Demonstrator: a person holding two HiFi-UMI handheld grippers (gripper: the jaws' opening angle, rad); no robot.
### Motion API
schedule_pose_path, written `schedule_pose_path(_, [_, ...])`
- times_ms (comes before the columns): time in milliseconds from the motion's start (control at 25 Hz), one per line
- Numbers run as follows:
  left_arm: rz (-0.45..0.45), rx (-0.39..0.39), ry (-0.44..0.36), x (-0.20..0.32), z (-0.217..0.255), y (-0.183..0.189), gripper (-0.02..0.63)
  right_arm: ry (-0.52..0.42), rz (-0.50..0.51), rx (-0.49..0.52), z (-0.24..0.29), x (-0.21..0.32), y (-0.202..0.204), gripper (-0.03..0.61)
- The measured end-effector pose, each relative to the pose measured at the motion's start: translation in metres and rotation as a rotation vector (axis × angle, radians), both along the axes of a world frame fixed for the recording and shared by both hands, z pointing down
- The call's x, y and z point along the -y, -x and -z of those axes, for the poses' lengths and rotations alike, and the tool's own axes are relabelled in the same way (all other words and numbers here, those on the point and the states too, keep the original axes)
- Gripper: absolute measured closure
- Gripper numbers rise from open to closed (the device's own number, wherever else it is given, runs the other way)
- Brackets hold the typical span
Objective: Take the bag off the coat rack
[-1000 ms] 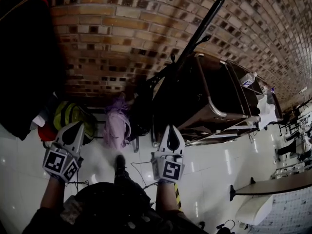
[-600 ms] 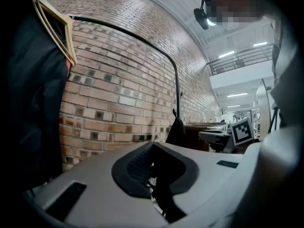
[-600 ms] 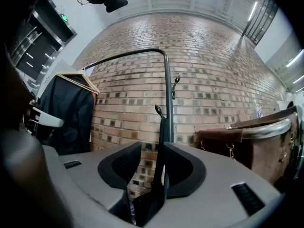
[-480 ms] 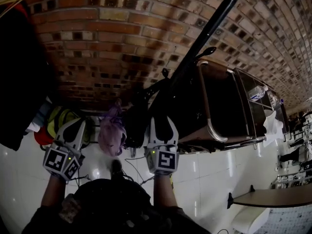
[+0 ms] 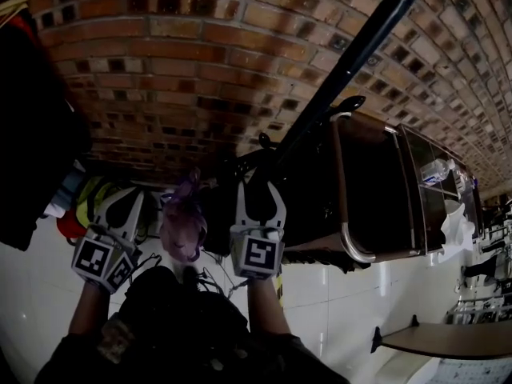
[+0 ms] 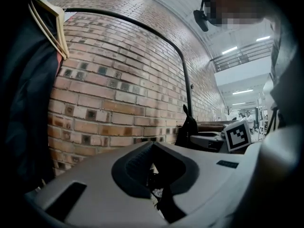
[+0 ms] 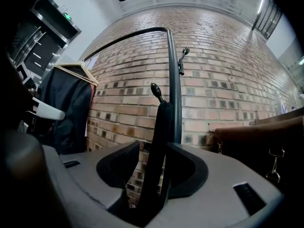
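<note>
The left tool (image 5: 126,206) is shut and empty. The right tool (image 5: 258,192) is opening its jaws with the black bag's flat strap (image 7: 159,141) between them, looped over a knobbed hook (image 7: 155,88) on the black metal coat rack (image 7: 174,80). The grasp looks to be still being set up, so the next move is probably to close on the strap and lift it over the knob.

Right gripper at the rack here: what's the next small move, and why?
Probably close the right gripper on the black strap. Its jaws are opening with the strap running up between them, not pressed, to the hook on the coat rack, so it needs gripping before any lift.
</note>
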State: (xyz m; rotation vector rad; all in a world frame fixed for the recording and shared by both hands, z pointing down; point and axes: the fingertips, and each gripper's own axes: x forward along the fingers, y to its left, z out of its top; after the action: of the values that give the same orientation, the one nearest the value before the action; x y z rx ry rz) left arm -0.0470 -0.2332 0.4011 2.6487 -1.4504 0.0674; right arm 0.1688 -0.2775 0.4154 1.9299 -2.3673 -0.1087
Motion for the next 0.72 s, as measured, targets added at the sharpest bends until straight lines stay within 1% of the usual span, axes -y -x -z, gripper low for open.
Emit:
schedule_pose_path(120, [-0.009, 0.000, 0.012, 0.011, -0.001, -0.002, 0.574, -0.005, 0.012, 0.003, 0.005, 0.012, 0.005, 0.417])
schedule_pose_path(200, [-0.022, -0.003, 0.020, 0.019, -0.002, -0.003, 0.574, -0.010, -0.010, -0.011, 0.010, 0.019, 0.005, 0.421])
schedule_pose_path(240, [-0.033, -0.003, 0.023, 0.022, -0.003, -0.004, 0.574, -0.011, -0.037, -0.023, 0.012, 0.021, 0.004, 0.441])
schedule_pose_path(280, [-0.045, -0.002, 0.025, 0.026, -0.003, -0.005, 0.574, -0.012, -0.063, -0.033, 0.014, 0.022, 0.002, 0.502])
schedule_pose_path(320, [-0.057, 0.000, 0.028, 0.031, -0.003, -0.005, 0.574, -0.011, -0.078, -0.037, 0.015, 0.023, 0.001, 0.522])
schedule_pose_path(360, [-0.071, 0.002, 0.030, 0.035, -0.003, -0.006, 0.574, -0.009, -0.077, -0.027, 0.016, 0.023, 0.002, 0.523])
schedule_pose_path(480, [-0.107, 0.007, 0.038, 0.049, -0.002, -0.005, 0.574, -0.007, -0.028, 0.024, 0.019, 0.020, 0.007, 0.540])
schedule_pose_path(600, [-0.132, 0.004, 0.032, 0.062, 0.002, -0.006, 0.574, -0.029, 0.032, 0.030, 0.024, 0.016, 0.012, 0.541])
schedule_pose_path(720, [-0.166, 0.004, 0.029, 0.071, 0.004, -0.011, 0.574, -0.054, 0.096, 0.067, 0.034, 0.012, 0.019, 0.545])
